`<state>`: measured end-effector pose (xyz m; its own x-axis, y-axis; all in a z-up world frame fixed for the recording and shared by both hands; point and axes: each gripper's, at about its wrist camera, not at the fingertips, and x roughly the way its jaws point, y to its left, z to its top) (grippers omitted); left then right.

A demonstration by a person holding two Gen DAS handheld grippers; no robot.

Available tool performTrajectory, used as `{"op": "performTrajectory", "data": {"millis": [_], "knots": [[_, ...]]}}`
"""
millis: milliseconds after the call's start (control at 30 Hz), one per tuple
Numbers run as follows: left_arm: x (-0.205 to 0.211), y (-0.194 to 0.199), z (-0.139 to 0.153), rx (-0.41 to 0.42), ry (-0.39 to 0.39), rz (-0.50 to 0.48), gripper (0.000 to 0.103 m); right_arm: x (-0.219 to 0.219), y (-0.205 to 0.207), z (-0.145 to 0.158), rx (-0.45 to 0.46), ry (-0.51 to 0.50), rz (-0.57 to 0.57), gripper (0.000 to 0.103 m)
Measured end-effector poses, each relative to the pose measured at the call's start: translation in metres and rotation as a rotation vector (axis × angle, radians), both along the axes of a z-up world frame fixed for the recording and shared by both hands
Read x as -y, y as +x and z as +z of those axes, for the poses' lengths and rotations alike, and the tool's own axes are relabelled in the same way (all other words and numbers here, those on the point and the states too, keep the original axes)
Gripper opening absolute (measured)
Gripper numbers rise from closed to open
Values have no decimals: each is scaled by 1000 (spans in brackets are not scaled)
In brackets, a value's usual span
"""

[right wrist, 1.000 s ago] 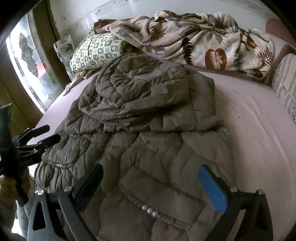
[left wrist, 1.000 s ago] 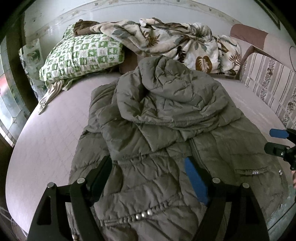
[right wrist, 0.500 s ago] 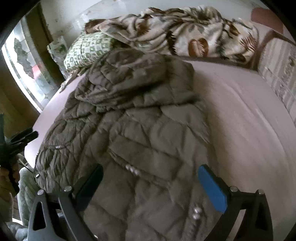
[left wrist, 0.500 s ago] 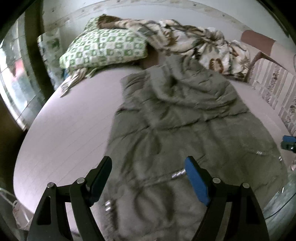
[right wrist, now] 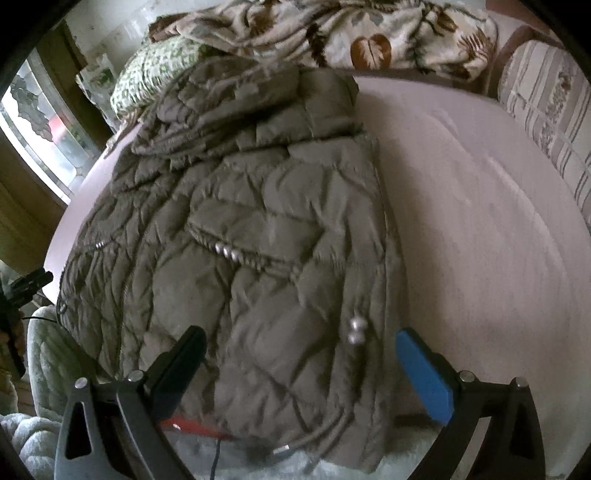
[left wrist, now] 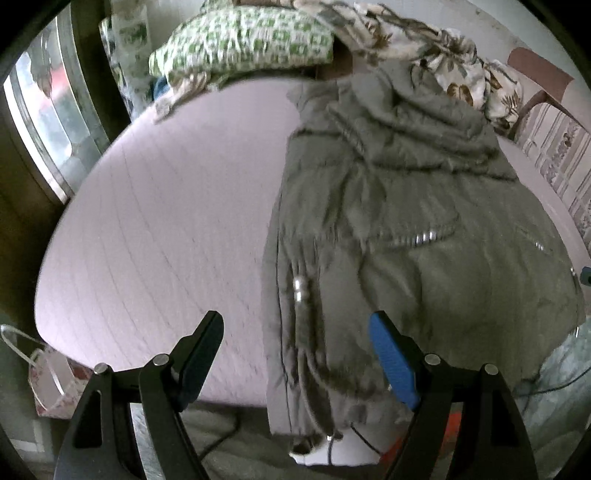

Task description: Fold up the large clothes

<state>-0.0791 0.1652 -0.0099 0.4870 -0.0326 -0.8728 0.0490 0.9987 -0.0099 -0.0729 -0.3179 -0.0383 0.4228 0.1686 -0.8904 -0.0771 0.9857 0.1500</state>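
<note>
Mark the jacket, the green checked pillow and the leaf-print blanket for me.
jacket (right wrist: 258, 229), right wrist view, quilted front above the pocket snaps.
pillow (left wrist: 243, 40), left wrist view, middle of its top face.
blanket (right wrist: 369, 29), right wrist view, fold above the brown leaf.

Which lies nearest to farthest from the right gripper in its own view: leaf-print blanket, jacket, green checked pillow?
1. jacket, directly ahead between the right gripper fingers.
2. green checked pillow, far left.
3. leaf-print blanket, top, at the bed's far end.
</note>
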Motion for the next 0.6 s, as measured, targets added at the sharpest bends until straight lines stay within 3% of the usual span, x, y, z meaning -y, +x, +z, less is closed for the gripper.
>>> {"op": "performTrajectory", "data": {"millis": [200,500,600], "knots": [[-2,-4,-29,-68,-54,2,81,8,-5,-16,-50,23,-28,103],[9,-9,-58,-103,-51,-31,81,6,-3,-36,-112,-33,-18,103],[2,-11,-65,-123,-100,-11,82,8,-3,-44,-135,-36,-37,103]]}}
